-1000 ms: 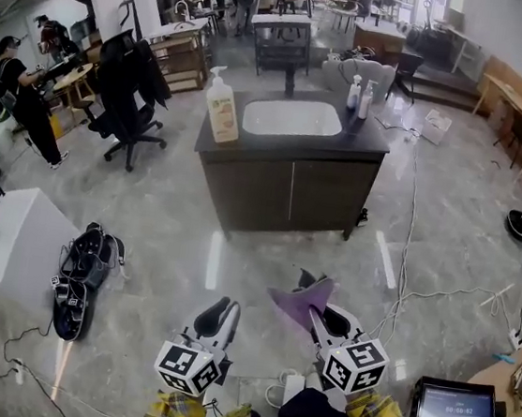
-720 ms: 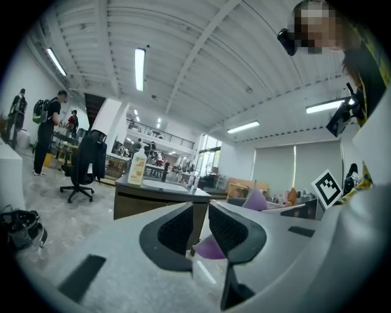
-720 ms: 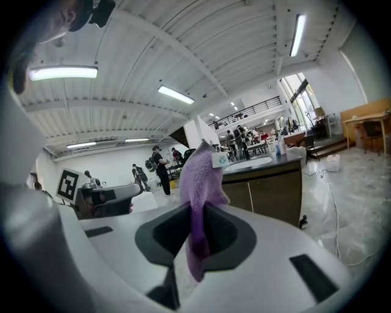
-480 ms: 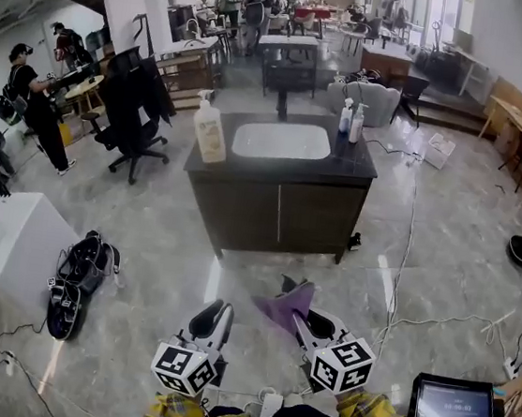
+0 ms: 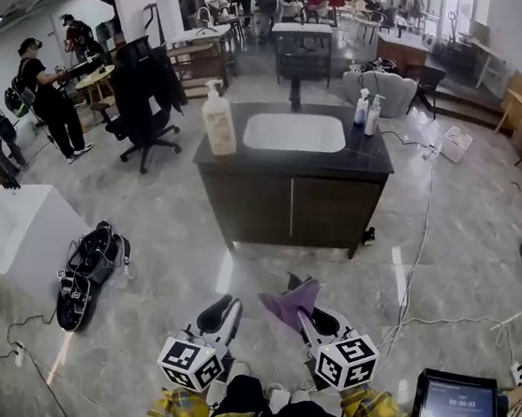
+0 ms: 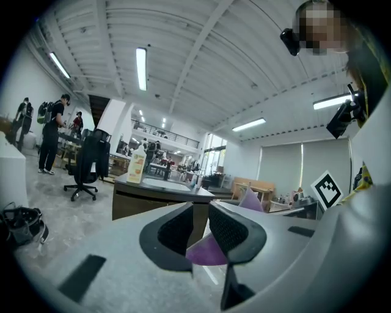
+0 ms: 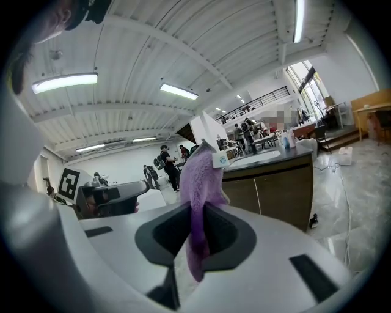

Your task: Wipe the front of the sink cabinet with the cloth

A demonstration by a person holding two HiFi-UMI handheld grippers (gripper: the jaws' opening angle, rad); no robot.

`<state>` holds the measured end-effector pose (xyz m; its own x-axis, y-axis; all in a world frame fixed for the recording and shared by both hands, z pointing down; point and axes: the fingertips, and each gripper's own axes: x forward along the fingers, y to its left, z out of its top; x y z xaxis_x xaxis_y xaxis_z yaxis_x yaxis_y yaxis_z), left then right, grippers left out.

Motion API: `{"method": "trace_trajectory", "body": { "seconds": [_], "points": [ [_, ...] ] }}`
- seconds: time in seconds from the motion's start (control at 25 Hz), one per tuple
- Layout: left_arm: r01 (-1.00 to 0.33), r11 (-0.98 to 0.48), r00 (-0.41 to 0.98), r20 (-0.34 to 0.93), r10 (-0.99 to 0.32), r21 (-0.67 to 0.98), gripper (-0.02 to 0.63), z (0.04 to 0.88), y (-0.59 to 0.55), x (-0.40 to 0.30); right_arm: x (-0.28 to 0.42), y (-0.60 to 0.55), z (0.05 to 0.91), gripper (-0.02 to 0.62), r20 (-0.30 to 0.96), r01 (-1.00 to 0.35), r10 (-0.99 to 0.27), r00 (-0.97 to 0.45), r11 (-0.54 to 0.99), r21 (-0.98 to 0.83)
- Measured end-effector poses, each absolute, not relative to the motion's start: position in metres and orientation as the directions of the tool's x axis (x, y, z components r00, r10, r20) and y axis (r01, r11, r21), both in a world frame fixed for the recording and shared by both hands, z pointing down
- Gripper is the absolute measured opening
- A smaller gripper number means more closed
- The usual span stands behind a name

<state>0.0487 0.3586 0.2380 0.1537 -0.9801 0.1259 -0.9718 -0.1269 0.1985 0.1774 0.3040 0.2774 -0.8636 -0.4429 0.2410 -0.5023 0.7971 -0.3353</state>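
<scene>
The dark sink cabinet with a white basin stands in the middle of the floor, some way ahead of both grippers. My right gripper is shut on a purple cloth, which sticks up between its jaws. The right gripper view shows the cloth pinched at my right gripper, with the cabinet beyond. My left gripper is low beside it, with its jaws close together and nothing between them. In the left gripper view the left gripper points toward the cabinet, and the cloth shows at the right.
A pump soap bottle and two small bottles stand on the countertop. On the left are an office chair, a white box and black bags. Cables run over the floor at right. A screen sits bottom right.
The head view has shifted slightly and the cabinet sits a little lower in it. Both grippers keep about the same place, and the cloth stays in the right one.
</scene>
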Motion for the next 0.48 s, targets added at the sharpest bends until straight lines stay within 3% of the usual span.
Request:
{"method": "trace_trajectory", "body": {
  "seconds": [0.48],
  "points": [
    [-0.963,-0.172,0.2,0.124,-0.972,0.207,0.072,0.246,0.326,-0.05,0.086,0.277,0.279,0.041,0.256,-0.548,-0.487,-0.835,0.778,-0.308]
  ]
}}
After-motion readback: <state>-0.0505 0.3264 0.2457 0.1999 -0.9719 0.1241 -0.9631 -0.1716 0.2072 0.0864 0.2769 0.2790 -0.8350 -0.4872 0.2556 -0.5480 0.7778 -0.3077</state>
